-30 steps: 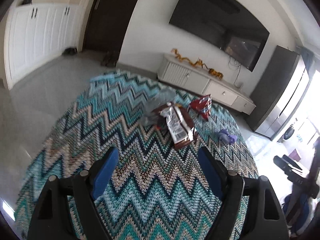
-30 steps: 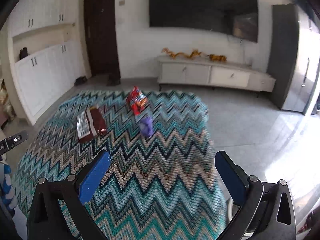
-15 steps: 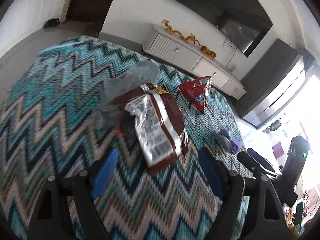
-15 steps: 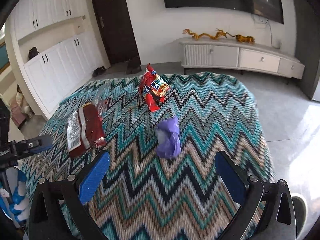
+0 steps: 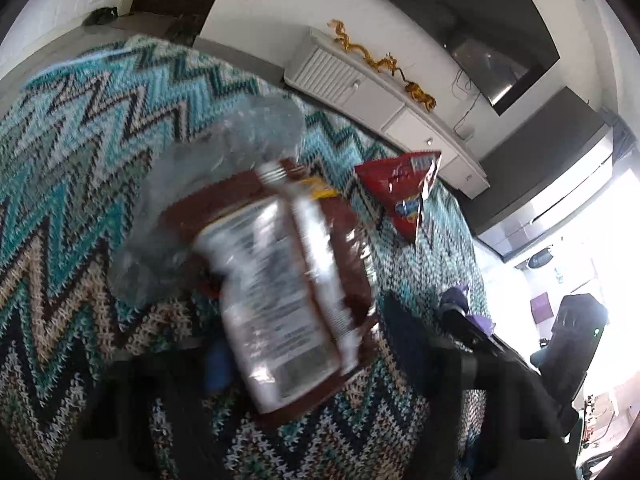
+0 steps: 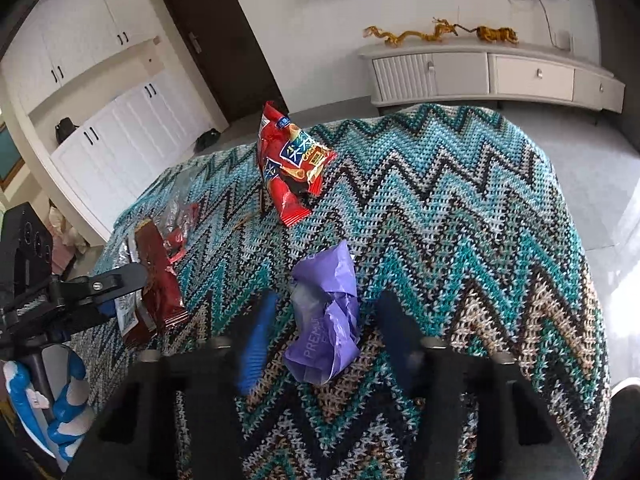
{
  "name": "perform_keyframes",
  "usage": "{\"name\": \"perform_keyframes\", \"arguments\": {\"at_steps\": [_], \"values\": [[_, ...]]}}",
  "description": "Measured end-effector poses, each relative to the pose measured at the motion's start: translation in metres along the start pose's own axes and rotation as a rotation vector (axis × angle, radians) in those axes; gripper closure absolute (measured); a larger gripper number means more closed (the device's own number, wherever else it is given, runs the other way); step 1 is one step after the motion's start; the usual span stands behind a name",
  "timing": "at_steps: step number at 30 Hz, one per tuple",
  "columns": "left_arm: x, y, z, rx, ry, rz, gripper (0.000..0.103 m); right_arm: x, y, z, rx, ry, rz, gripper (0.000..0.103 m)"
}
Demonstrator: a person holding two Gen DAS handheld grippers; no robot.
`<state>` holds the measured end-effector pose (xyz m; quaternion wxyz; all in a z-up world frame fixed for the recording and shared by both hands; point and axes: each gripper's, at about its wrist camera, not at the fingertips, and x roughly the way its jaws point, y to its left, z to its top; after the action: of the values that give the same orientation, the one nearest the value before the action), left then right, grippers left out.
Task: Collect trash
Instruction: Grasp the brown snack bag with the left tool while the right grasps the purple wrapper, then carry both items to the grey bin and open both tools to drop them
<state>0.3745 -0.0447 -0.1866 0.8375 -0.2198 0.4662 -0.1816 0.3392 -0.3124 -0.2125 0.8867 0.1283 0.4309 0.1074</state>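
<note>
Wrapper (image 5: 288, 280), brown and silver, lies lengthwise at centre frame between the parted fingers of the left gripper (image 5: 312, 344), print blurred. Lower centre, the purple wrapper (image 6: 326, 320), reading "PREMIU", sits between the spread right gripper (image 6: 324, 340). Red snack bag (image 6: 292, 168) lies beyond, on the zigzag rug (image 6: 460, 208).

Brown wrapper (image 5: 296, 280), red bag (image 6: 290, 168) (crumpled) — purple wrapper (image 6: 326, 324).

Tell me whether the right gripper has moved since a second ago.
Yes. The right gripper has come forward and down toward the rug: the purple wrapper, once well ahead of it, now lies between its open fingers, and the white cabinet looks nearer.
</note>
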Motion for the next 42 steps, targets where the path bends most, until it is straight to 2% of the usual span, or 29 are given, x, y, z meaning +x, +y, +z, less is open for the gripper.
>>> {"name": "perform_keyframes", "arguments": {"at_steps": [4, 8, 21, 33, 42], "values": [[-0.002, 0.009, -0.008, -0.026, 0.027, -0.018, 0.088, -0.008, -0.003, -0.007, 0.009, -0.009, 0.022, 0.069], [-0.012, 0.01, -0.023, -0.04, 0.043, -0.042, 0.097, -0.021, -0.004, -0.018, 0.016, -0.02, 0.048, 0.069], [-0.1, 0.0, -0.081, 0.011, 0.013, -0.027, 0.098, -0.091, 0.01, -0.076, 0.043, -0.033, 0.113, 0.07], [-0.192, -0.063, -0.123, 0.152, -0.104, -0.035, 0.098, -0.193, 0.051, -0.109, -0.051, -0.132, 0.115, 0.07], [-0.239, -0.105, -0.153, 0.219, -0.163, -0.041, 0.098, -0.26, 0.064, -0.132, -0.094, -0.226, 0.125, 0.07]]}}
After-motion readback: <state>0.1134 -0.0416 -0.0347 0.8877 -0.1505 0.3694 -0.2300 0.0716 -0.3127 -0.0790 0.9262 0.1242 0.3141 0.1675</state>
